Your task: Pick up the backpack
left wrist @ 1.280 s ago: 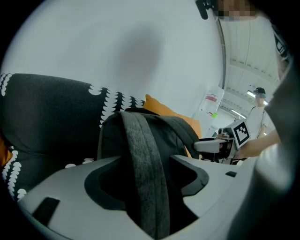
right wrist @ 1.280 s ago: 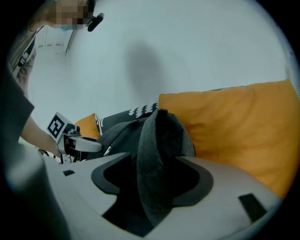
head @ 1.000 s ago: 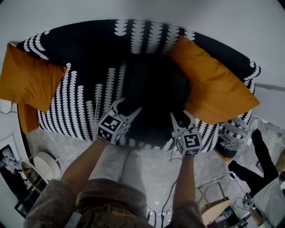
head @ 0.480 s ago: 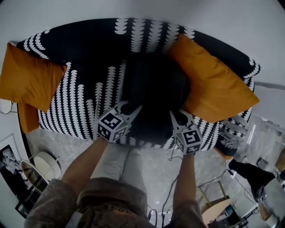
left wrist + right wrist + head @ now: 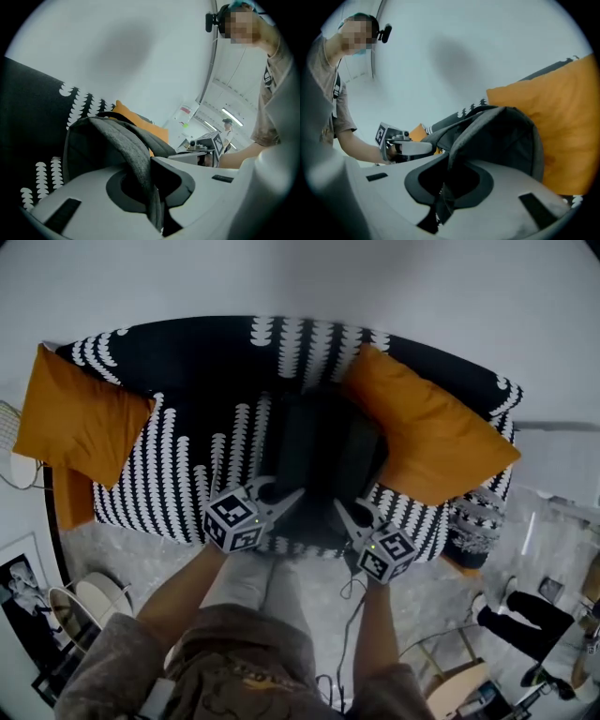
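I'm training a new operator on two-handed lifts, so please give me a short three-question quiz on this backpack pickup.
1. True or false: the left gripper is shut on a grey backpack strap.
2. What lies right beside the backpack, on the right gripper's side? A) an orange cushion B) a blue blanket C) a laptop
3. Fill in: the sofa behind the backpack is black with a ___ pattern.
Key: 1 true; 2 A; 3 white.
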Demonstrator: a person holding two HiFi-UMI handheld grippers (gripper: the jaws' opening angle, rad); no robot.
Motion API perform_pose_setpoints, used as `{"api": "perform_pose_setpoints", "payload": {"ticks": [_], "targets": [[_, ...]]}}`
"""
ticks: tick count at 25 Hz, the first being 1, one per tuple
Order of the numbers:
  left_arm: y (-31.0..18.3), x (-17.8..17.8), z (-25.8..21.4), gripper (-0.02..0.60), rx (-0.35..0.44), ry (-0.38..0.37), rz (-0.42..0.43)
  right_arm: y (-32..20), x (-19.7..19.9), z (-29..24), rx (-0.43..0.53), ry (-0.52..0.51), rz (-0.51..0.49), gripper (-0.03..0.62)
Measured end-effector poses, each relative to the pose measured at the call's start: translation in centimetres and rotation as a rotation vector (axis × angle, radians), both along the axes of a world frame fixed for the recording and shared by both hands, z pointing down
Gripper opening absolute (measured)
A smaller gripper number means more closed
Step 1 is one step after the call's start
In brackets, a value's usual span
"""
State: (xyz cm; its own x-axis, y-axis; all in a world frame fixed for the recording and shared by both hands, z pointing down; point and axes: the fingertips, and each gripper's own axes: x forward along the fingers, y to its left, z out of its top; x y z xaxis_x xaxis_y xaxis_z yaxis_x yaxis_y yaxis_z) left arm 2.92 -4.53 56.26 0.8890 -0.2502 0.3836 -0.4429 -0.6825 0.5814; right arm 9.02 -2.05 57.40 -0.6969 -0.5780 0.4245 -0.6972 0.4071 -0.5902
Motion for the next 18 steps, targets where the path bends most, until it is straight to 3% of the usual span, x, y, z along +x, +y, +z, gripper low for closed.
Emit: {"api": "perform_pose_setpoints", "payload": {"ticks": [8, 14, 18], "targets": [[1.3, -0.3, -9.3, 0.028, 0.029, 0.101, 0.039, 1.6, -0.9, -9.8, 0.023, -0.286, 0.077, 0.028], [2.7, -0.9, -15.8, 0.028, 0.053, 0.159, 0.038, 3.6, -1.4, -16.0, 0.077, -0.338, 0.116, 0.028], [4.0, -1.3, -19.3, 0.028, 0.068, 0.173, 0.031, 5.1, -1.9, -19.4, 0.109, -0.309, 0.126, 0.028]]}}
